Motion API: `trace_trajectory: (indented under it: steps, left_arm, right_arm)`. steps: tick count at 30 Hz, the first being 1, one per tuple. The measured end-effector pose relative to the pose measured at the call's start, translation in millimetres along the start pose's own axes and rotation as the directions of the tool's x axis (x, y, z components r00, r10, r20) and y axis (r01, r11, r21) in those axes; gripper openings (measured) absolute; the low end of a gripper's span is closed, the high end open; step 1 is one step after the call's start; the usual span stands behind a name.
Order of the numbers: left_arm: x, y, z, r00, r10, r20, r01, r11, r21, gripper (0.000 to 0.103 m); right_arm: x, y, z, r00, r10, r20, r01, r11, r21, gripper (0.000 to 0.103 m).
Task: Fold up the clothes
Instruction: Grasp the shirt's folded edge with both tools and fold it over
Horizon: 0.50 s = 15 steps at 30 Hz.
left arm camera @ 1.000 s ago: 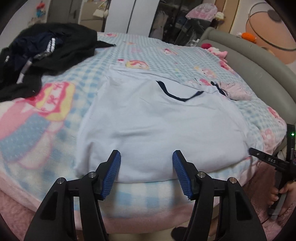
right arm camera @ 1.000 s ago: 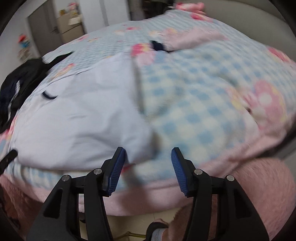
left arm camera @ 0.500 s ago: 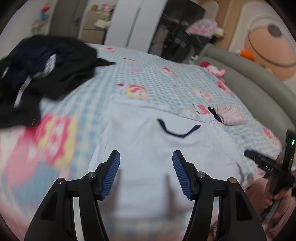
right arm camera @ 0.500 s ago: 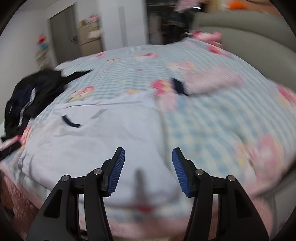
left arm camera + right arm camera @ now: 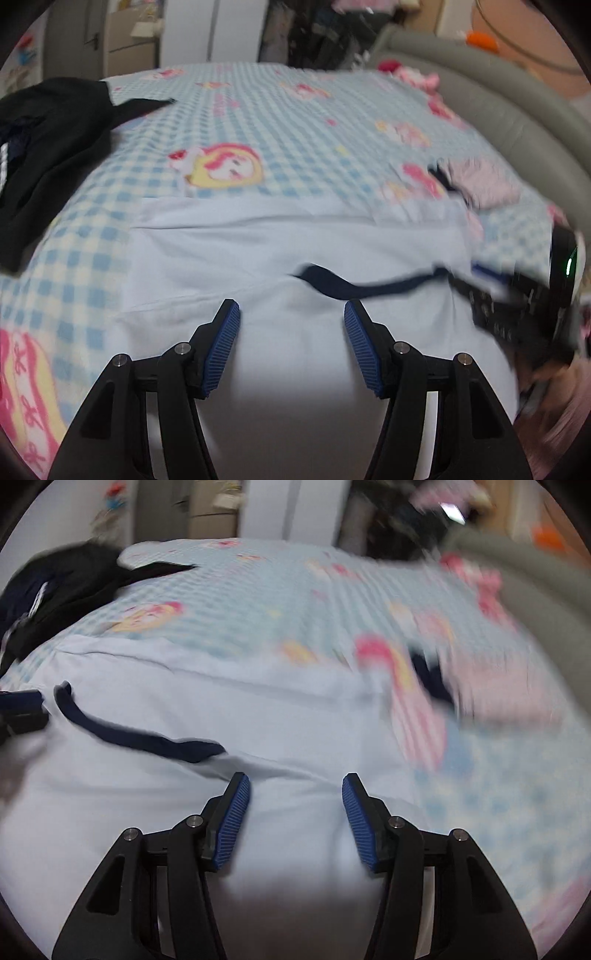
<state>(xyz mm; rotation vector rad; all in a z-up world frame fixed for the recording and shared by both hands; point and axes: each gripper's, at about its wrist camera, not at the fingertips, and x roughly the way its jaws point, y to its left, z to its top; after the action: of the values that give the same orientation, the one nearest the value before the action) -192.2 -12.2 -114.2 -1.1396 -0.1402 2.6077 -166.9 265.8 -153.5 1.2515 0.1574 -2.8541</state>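
Both grippers, left gripper (image 5: 291, 332) and right gripper (image 5: 295, 808), hang jaws apart, empty, over the pale blue navy-collared shirt (image 5: 295, 369) spread on the checked bed (image 5: 277, 110). Black clothes heap (image 5: 48, 147) at 10 o'clock, unfolded; shirt's fold stage unclear.

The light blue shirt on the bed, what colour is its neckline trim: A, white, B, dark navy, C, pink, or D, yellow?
B: the light blue shirt lies flat on the checked bedspread with a dark navy collar band curving across it.
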Motion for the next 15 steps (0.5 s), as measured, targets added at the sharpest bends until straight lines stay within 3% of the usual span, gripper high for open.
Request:
trace_trajectory:
  steps: [2, 6, 8, 10, 11, 13, 15]
  left_arm:
    - [6, 7, 2, 0.999, 0.036, -0.021, -0.036, 0.999, -0.028, 0.063]
    - [26, 28, -17, 0.994, 0.072, -0.088, -0.079, 0.994, -0.075, 0.063]
    - [19, 30, -17, 0.995, 0.076, -0.069, -0.082, 0.994, -0.079, 0.06]
    - [-2, 41, -9, 0.998, 0.064, -0.018, -0.065, 0.991, -0.113, 0.061]
    - [-13, 47, -4, 0.998, 0.055, 0.013, -0.053, 0.99, -0.133, 0.062]
    - [-19, 64, 7, 0.999, 0.043, 0.023, -0.039, 0.984, -0.173, 0.067]
    - [-5, 75, 16, 1.0, 0.021, -0.008, -0.022, 0.98, -0.2, 0.067]
  right_arm:
    - [-4, -20, -14, 1.0, 0.006, 0.023, -0.008, 0.997, 0.071, 0.052]
    - [-5, -16, -8, 1.0, -0.009, 0.016, 0.009, 0.999, 0.047, 0.052]
    - [-7, -23, -7, 1.0, 0.02, 0.013, -0.021, 0.996, 0.092, 0.05]
    - [-15, -37, -3, 0.998, 0.06, 0.022, -0.063, 0.984, 0.167, 0.038]
    - [-19, -43, -1, 0.996, 0.08, 0.028, -0.085, 0.975, 0.204, 0.039]
    - [-31, -60, 10, 0.993, 0.104, 0.064, -0.117, 0.959, 0.258, 0.047]
    - [-41, -75, 25, 0.988, 0.12, 0.093, -0.143, 0.946, 0.293, 0.076]
